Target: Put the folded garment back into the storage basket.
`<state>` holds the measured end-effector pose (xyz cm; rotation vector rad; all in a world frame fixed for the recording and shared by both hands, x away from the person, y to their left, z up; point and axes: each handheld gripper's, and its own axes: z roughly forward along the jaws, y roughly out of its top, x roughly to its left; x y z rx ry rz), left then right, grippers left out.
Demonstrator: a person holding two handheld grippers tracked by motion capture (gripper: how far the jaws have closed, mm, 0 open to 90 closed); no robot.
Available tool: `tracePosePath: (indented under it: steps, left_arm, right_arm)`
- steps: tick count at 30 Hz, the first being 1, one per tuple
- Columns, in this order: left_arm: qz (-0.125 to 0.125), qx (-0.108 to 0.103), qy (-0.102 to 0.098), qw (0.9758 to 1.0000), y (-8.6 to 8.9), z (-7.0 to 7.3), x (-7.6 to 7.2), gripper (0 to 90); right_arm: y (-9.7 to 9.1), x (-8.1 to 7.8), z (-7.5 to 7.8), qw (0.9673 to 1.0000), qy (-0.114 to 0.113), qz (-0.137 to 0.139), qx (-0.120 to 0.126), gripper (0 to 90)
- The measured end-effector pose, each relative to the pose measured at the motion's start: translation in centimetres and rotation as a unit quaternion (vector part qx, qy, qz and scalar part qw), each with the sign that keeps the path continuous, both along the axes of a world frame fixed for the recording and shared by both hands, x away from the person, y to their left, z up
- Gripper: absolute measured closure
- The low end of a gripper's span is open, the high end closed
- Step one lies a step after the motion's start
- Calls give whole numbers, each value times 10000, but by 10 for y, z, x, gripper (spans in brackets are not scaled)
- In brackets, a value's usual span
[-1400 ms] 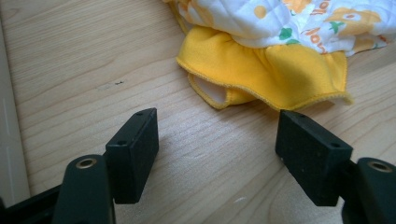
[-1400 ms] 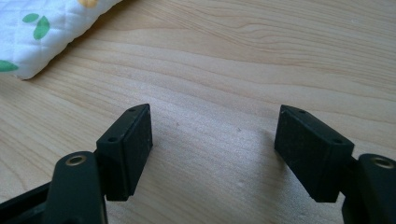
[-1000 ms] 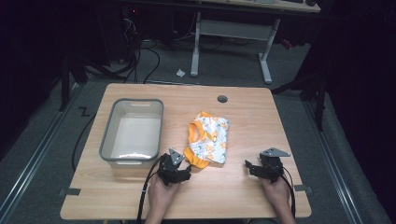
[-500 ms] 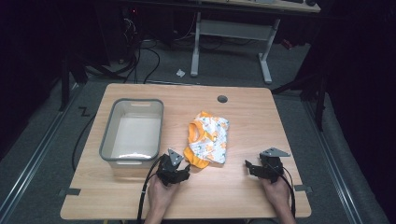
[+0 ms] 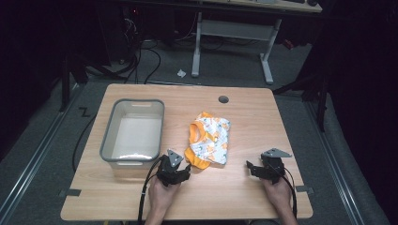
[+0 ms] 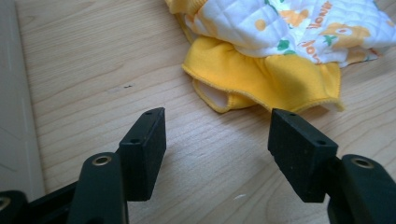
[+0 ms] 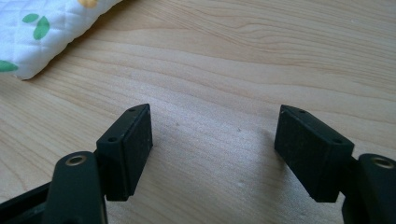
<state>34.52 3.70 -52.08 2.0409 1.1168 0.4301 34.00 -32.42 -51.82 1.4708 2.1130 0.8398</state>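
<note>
The folded garment lies just beyond the released, narrowing left hand-held gripper.

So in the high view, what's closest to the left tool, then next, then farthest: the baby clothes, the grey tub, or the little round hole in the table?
From the left tool:
1. Baby clothes, just ahead of it, a bit to the right.
2. Grey tub, to its left; its near corner is almost as close, so these two are hard to rank.
3. Round hole, by the table's far edge.

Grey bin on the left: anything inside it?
The grey bin looks empty: its pale floor shows bare in the high view. The strip of floor just behind its near wall is hidden. The folded garment lies outside it.
</note>
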Motion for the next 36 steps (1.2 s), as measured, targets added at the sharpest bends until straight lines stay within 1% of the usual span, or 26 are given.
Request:
tracePosePath:
  steps: [4,8,11,14,16,20,23,26,31,33,35,36]
  left_arm:
    - [-46,-27,-17,10000,-3,4,0,374]
    - [-92,-156,-19,9998,-5,11,1,372]
    - [-141,-124,-68,9998,-8,16,1,366]
    - [-212,-76,-53,9997,-11,19,1,359]
    - [-223,-65,-101,9997,-12,21,1,358]
    - [-260,-159,-143,9994,-12,27,2,360]
    - [-329,-149,-177,9992,-14,32,3,362]
    - [-344,-157,-212,9991,-16,35,5,361]
    - [-393,-216,-167,9989,-19,39,8,361]
    - [-426,-236,-116,9987,-20,39,10,361]
    - [-424,-280,-90,9987,-21,40,13,361]
    - [-415,-267,-71,9988,-22,40,14,361]
  right_arm:
    - [0,0,0,10000,0,0,0,281]
    - [0,0,0,10000,1,0,-1,281]
    - [0,0,0,10000,0,0,0,281]
    - [0,0,0,10000,1,1,-1,281]
    - [0,0,0,10000,3,-2,1,281]
    - [0,0,0,10000,3,-1,1,281]
    - [0,0,0,10000,0,1,-1,281]
    - [0,0,0,10000,3,-2,1,281]
    - [0,0,0,10000,-1,1,-3,281]
    - [0,0,0,10000,0,0,-2,281]
    - [0,0,0,10000,1,1,-2,281]
    - [0,0,0,10000,0,1,-2,281]
